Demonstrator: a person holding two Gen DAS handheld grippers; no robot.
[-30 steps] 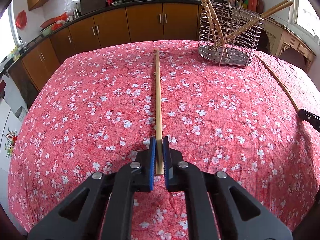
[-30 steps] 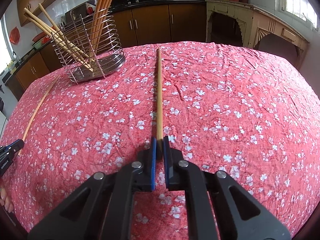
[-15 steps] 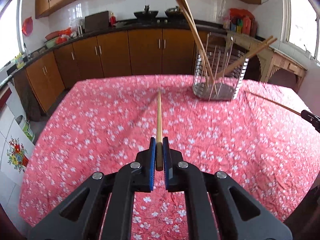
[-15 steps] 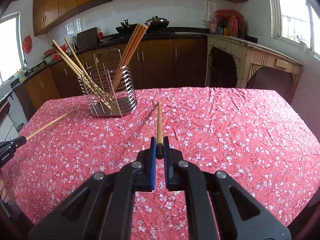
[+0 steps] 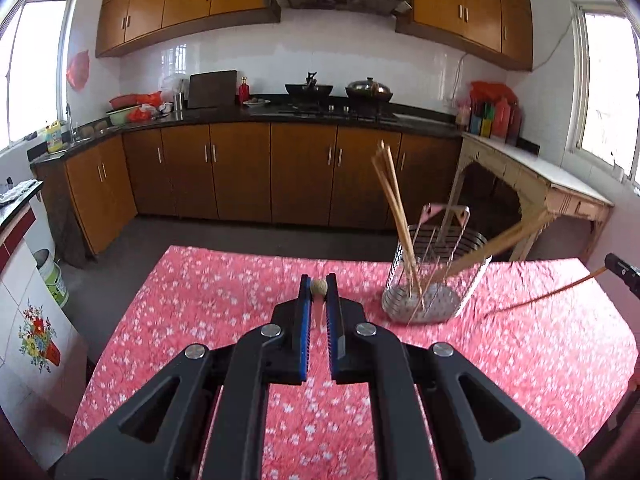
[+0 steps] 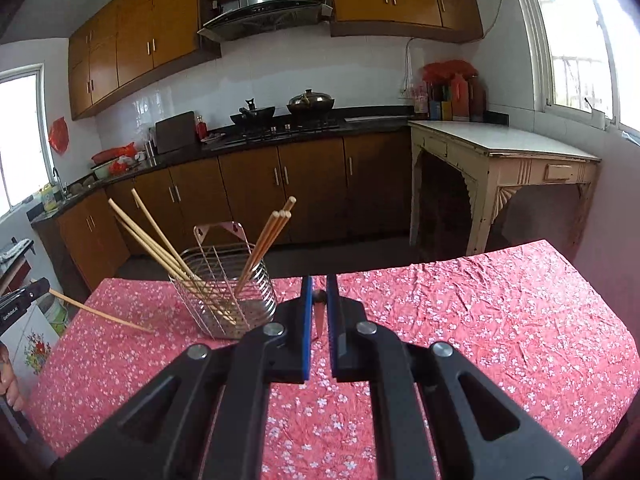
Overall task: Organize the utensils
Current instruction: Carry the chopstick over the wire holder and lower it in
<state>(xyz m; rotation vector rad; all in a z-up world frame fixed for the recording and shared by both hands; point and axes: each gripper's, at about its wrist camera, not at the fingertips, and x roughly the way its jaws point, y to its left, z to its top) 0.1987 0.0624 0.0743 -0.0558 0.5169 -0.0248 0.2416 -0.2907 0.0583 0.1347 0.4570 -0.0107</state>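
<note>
Chopstick (image 5: pixel 319 287) pinched end-on in left gripper (image 5: pixel 319 294), only butt end visible, shaft hidden behind. Second chopstick (image 6: pixel 319 314) clamped in right gripper (image 6: pixel 319 300), mostly hidden between blue pads (image 6: pixel 306 320). Both raised over red floral tablecloth (image 6: pixel 480 320). Wire holder (image 6: pixel 228 296) with more chopsticks near far edge; blurred in left view.

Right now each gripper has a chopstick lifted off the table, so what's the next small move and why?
Probably carry the left gripper right, toward the holder. Its chopstick is clamped and points straight ahead, while the holder stands to the right on the cloth, already holding others. The right gripper can follow with its own chopstick.
</note>
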